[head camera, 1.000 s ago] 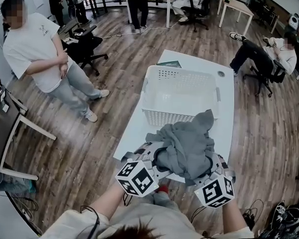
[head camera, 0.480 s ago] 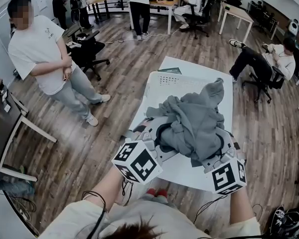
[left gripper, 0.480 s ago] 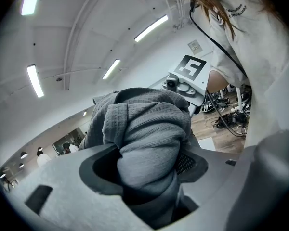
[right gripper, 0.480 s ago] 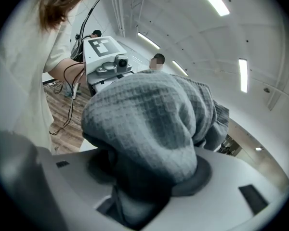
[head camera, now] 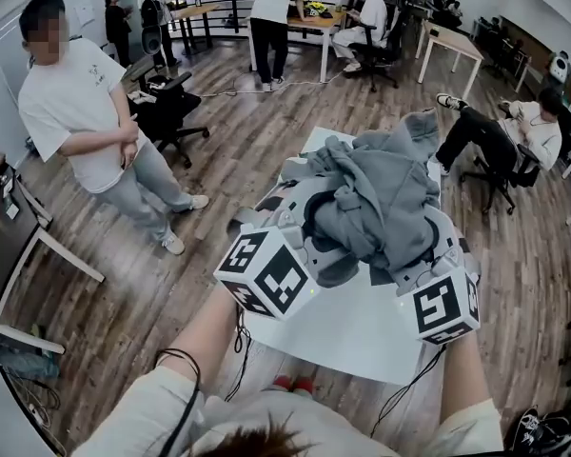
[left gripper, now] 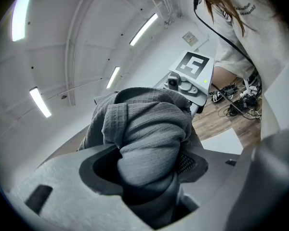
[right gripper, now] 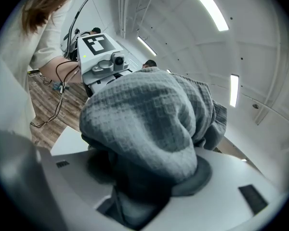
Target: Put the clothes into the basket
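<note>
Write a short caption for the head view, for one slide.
The left gripper and the right gripper together hold a bunched grey garment over the white table.

White table point(head camera: 352, 339) on wooden floor point(head camera: 152, 284)

Bright ceiling striplights (fisheye-warped edges), sharp.
</note>
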A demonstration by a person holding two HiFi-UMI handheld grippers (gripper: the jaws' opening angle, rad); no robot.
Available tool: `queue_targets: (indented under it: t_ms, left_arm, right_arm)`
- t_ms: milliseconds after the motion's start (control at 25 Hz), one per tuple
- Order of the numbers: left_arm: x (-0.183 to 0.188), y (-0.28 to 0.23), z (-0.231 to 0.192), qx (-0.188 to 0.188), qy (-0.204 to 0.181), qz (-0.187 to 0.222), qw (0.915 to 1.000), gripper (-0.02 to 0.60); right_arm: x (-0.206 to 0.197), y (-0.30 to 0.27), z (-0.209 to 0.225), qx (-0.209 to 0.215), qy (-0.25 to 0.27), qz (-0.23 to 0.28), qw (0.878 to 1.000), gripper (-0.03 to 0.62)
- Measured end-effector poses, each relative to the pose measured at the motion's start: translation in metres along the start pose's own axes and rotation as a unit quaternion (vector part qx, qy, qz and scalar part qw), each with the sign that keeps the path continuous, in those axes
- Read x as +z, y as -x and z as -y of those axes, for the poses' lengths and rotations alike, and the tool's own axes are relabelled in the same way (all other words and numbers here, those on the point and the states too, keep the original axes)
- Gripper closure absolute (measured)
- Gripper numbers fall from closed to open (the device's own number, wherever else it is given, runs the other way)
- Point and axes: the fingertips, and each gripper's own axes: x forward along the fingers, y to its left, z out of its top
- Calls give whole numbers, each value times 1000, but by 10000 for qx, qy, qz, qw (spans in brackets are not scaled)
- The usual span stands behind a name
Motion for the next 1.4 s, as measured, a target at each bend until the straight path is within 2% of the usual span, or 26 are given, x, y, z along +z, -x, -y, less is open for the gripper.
queue_targets:
  t_ms: [240,640,840,960,1120,1240,1400]
  left_arm:
    - [-8,-18,-27,146,-49,-31,9999,276]
    - [-20,-34,-74,678,-155,54,9976,282]
    - [-48,-55,-78,779,-94,-27,9969,287]
    - [-81,-77,-61,589,86,-274,9978,288]
    - [-130,-101,-30,176,488,-749,9958,288]
    - [-162,-112,-9,-164,898,-1070,9901,287]
    - [-190,-122,13,-518,1510,-1398,9772,287]
  right_arm:
    - [-6,-22,24,-141,-59,44,9999,324]
    - [-2,-52,67,-524,103,65,9986,324]
    - [-23,-78,68,-657,96,-94,9978,324]
    - [-56,-100,51,-447,-61,-333,9984,324]
    - [-98,-129,16,46,-281,-751,9968,324]
    - [-123,-145,-7,443,-402,-1069,9925,324]
    - [-148,-157,-29,1009,-635,-1397,9830,324]
